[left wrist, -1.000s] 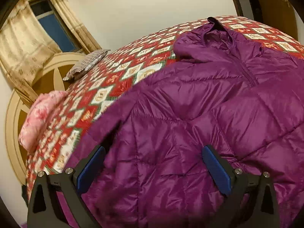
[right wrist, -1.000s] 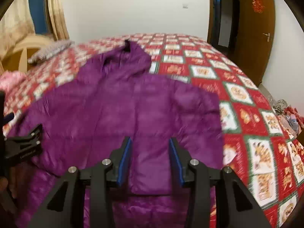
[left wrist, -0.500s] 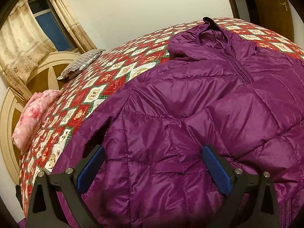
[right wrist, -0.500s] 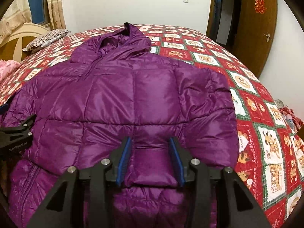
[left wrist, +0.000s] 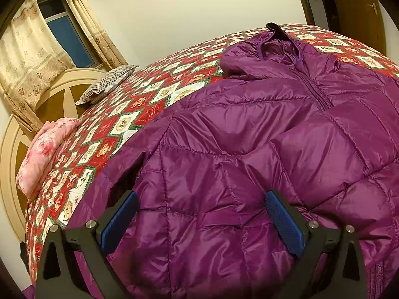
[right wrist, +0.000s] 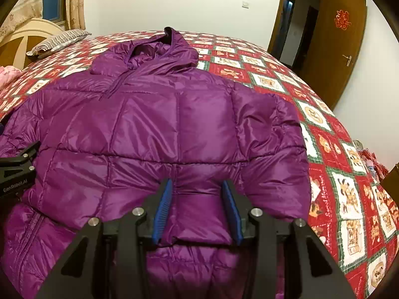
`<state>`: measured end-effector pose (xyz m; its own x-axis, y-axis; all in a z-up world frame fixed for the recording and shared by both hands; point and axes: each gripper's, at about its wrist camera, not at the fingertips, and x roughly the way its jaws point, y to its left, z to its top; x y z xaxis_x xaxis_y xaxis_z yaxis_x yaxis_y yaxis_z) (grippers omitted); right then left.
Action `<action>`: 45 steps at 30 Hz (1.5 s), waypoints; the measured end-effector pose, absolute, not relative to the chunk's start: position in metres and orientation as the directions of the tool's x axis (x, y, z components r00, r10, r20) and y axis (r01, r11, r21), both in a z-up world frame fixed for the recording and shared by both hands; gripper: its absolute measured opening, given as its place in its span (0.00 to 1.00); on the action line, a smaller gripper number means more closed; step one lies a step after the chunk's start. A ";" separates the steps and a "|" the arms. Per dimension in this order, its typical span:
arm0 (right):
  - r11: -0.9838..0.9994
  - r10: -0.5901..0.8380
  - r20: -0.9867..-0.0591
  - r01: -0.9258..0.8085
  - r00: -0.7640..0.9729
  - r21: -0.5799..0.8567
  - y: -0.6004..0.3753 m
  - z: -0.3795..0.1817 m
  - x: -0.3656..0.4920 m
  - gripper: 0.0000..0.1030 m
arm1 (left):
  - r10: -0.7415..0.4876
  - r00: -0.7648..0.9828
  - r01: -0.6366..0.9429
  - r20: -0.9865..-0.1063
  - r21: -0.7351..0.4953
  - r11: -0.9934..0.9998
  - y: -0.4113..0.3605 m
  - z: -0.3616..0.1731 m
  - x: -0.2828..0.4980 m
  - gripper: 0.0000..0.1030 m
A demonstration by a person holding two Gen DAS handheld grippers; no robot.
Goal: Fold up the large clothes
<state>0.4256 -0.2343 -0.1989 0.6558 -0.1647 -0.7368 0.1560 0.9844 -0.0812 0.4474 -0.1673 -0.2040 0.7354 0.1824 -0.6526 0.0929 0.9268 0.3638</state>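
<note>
A purple quilted hooded jacket (left wrist: 261, 137) lies front up on the bed, hood toward the far side; it also fills the right wrist view (right wrist: 162, 124). Both sleeves are folded in over the body. My left gripper (left wrist: 199, 211) is open wide, its blue pads just above the folded left sleeve. My right gripper (right wrist: 197, 206) has its jaws partly closed around the cuff end of the right sleeve (right wrist: 197, 214), which lies between the pads. The left gripper's body shows at the left edge of the right wrist view (right wrist: 17, 169).
The bed has a red, white and green patterned quilt (right wrist: 324, 134). A striped pillow (left wrist: 107, 84) and a pink folded blanket (left wrist: 42, 154) lie by the cream headboard (left wrist: 10, 164). A brown door (right wrist: 341, 49) stands open at right.
The right gripper moved forward and lowered over the jacket, still with the sleeve between its pads. The left gripper shifted slightly and stayed open.
</note>
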 end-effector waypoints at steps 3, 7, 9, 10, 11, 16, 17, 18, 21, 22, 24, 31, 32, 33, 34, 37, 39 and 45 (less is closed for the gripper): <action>0.984 -0.166 -0.737 0.156 0.655 -0.084 -0.234 -0.199 0.426 0.45 | 0.182 0.735 0.093 -0.653 0.363 0.927 -0.168 -0.204 0.447 0.99; 0.983 -0.173 -0.735 0.157 0.655 -0.092 -0.234 -0.199 0.425 0.45 | 0.182 0.736 0.093 -0.653 0.363 0.927 -0.167 -0.204 0.447 0.99; 0.983 -0.176 -0.735 0.157 0.655 -0.096 -0.234 -0.199 0.425 0.45 | 0.182 0.735 0.093 -0.653 0.363 0.927 -0.167 -0.204 0.447 0.99; 0.983 -0.177 -0.735 0.157 0.655 -0.097 -0.233 -0.199 0.426 0.45 | 0.183 0.735 0.094 -0.653 0.365 0.926 -0.167 -0.204 0.447 0.99; 0.983 -0.178 -0.735 0.157 0.655 -0.097 -0.233 -0.199 0.426 0.45 | 0.184 0.734 0.095 -0.653 0.367 0.925 -0.168 -0.204 0.448 0.99; 0.988 -0.135 -0.744 0.147 0.655 -0.049 -0.239 -0.195 0.425 0.47 | 0.177 0.722 0.105 -0.669 0.358 0.928 -0.157 -0.180 0.448 0.99; 0.989 -0.112 -0.747 0.144 0.655 -0.022 -0.243 -0.192 0.422 0.52 | 0.182 0.725 0.083 -0.664 0.347 0.934 -0.144 -0.163 0.443 0.99; 0.988 -0.109 -0.744 0.154 0.659 -0.008 -0.246 -0.185 0.417 0.59 | 0.174 0.733 0.069 -0.657 0.327 0.943 -0.132 -0.149 0.436 0.99; 0.980 -0.124 -0.693 0.199 0.710 0.029 -0.252 -0.162 0.385 0.72 | 0.186 0.775 0.013 -0.604 0.309 0.951 -0.080 -0.112 0.402 0.99; 0.981 -0.101 -0.687 0.188 0.720 0.053 -0.251 -0.156 0.375 0.75 | 0.213 0.787 -0.017 -0.580 0.324 0.946 -0.060 -0.106 0.388 0.99; 0.988 -0.069 -0.680 0.145 0.730 0.055 -0.243 -0.150 0.355 0.78 | 0.276 0.779 -0.075 -0.563 0.354 0.932 -0.018 -0.103 0.364 0.99; 0.998 -0.014 -0.657 0.053 0.753 0.040 -0.212 -0.153 0.324 0.78 | 0.449 0.651 -0.298 -0.613 0.337 0.893 0.130 -0.124 0.282 0.99; 0.998 -0.007 -0.654 0.048 0.757 0.044 -0.209 -0.153 0.321 0.78 | 0.421 0.637 -0.316 -0.646 0.279 0.907 0.150 -0.126 0.269 0.99; 0.998 0.000 -0.647 0.043 0.763 0.050 -0.207 -0.152 0.317 0.78 | 0.397 0.630 -0.323 -0.667 0.240 0.915 0.160 -0.129 0.261 0.99; 0.998 0.005 -0.640 0.039 0.768 0.054 -0.204 -0.151 0.314 0.78 | 0.368 0.629 -0.335 -0.685 0.189 0.923 0.172 -0.131 0.250 0.99; 0.998 0.006 -0.630 0.036 0.776 0.053 -0.198 -0.149 0.306 0.78 | 0.293 0.649 -0.296 -0.702 0.121 0.947 0.175 -0.141 0.236 0.99; 0.998 0.001 -0.626 0.038 0.780 0.049 -0.197 -0.148 0.303 0.78 | 0.211 0.638 -0.239 -0.741 0.071 0.969 0.167 -0.155 0.245 0.99; 0.997 -0.029 -0.596 0.068 0.802 0.044 -0.205 -0.134 0.289 0.78 | 0.153 0.578 -0.228 -0.802 0.021 0.973 0.155 -0.172 0.276 0.16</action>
